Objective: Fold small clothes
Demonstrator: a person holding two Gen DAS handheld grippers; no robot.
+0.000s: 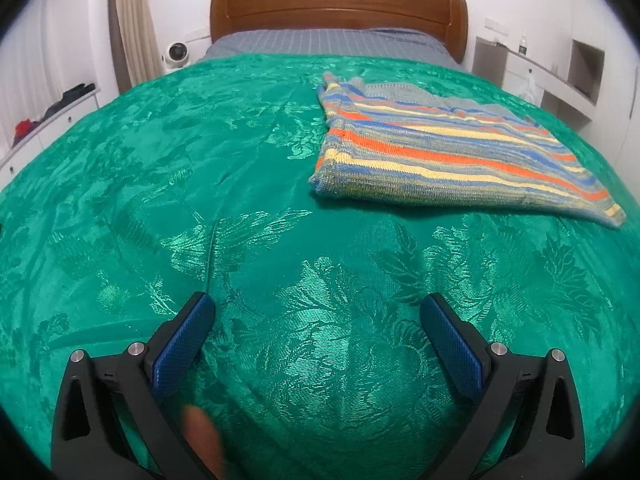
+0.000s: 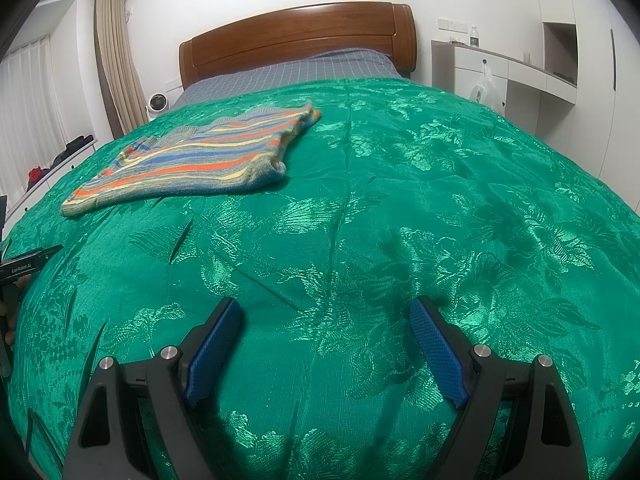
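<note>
I'm holding both tongs over the green bedspread, pointing down and forward toward the headboard, and the striped knit garment is my landmark for everything here. My left gripper is sitting released, blue pads wide apart, nothing between them but bedspread; the garment is lying ahead of it and off to its right, well apart from the fingertips. My right gripper is also sitting released and empty; from there the striped knit garment is lying ahead and off to the left, again well apart. So the garment is resting between the two tongs' lines, toward the headboard, and I'm judging neither hand clearly nearer. It's looking already doubled over, one rounded fold edge facing my right side, long axis running roughly across the bed, stripes running along it. Next move, I'm guessing, is both hands reaching forward and inward to its near edge. At the far left edge of the right wrist view, part of my left tool is showing, beside the garment's near corner but not touching. Left of the garment: a curtain, a small white fan, a low shelf with dark clothes. Behind it: grey checked bedding. Right of it: white cabinets with a bottle on top.
</note>
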